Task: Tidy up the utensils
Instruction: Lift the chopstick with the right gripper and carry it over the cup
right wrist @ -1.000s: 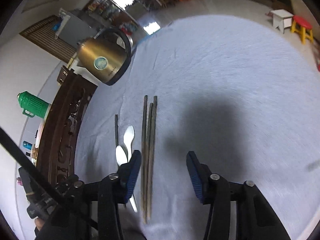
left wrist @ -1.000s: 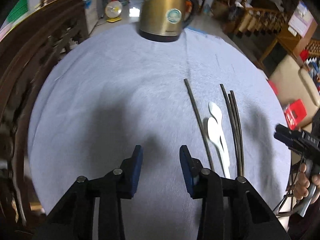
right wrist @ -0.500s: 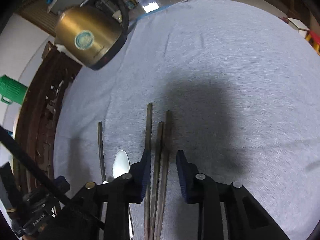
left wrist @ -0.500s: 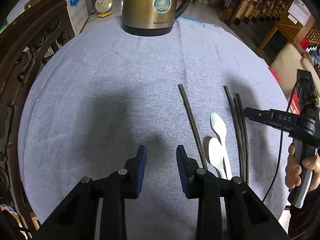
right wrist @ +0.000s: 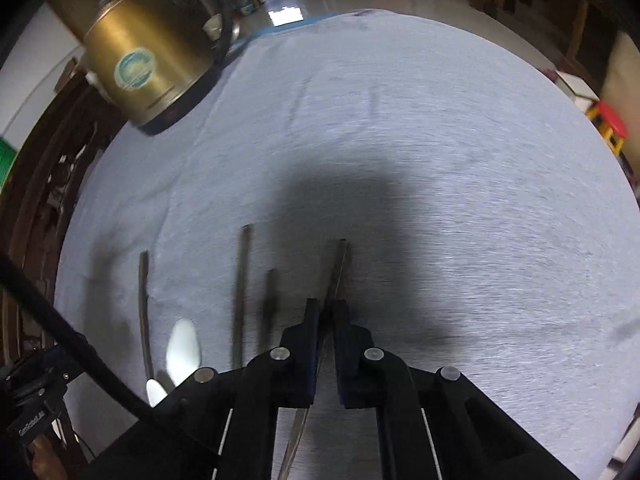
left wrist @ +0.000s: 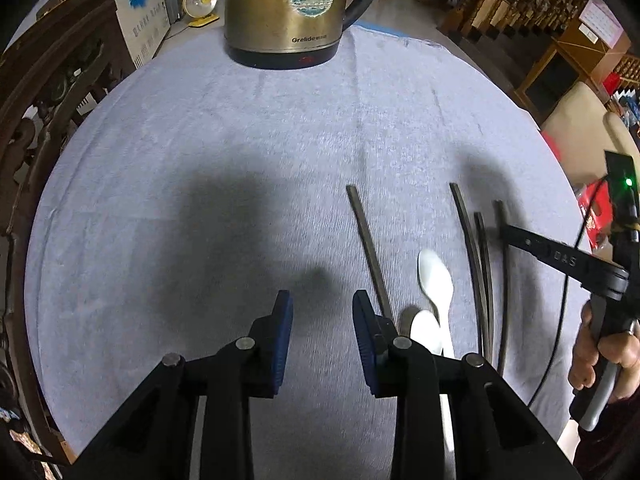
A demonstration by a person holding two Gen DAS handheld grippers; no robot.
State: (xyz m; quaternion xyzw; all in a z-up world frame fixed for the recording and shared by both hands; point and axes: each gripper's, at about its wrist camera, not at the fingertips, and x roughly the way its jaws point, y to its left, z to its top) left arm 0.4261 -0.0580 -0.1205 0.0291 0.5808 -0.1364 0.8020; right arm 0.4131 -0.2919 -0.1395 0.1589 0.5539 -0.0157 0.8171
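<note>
While my right tongs [right wrist: 327, 322] pinch one dark chopstick [right wrist: 338, 268] between their blue pads, that stick runs from under the jaws out toward twelve o'clock, its far end over the grey cloth of the counter [right wrist: 460, 160]. It looks thin, stiff and light, and probably slick, so I judge a grip near the middle of its length is safest; held near an end it could pivot or slip out.

At about ten o'clock from these tongs two more chopsticks [right wrist: 240, 288] lie nearly parallel, just beside each other, and further toward nine a fourth stick [right wrist: 143, 300] lies apart with a white spoon [right wrist: 182, 344] between.

My left tongs [left wrist: 322, 320] hang narrowly parted over bare cloth, holding nothing. At one o'clock from them lies the lone stick, then two white spoons overlapping; these look smooth and possibly brittle, best taken across the handle. Far off at twelve stands a brass-coloured kettle [left wrist: 284, 8].
</note>
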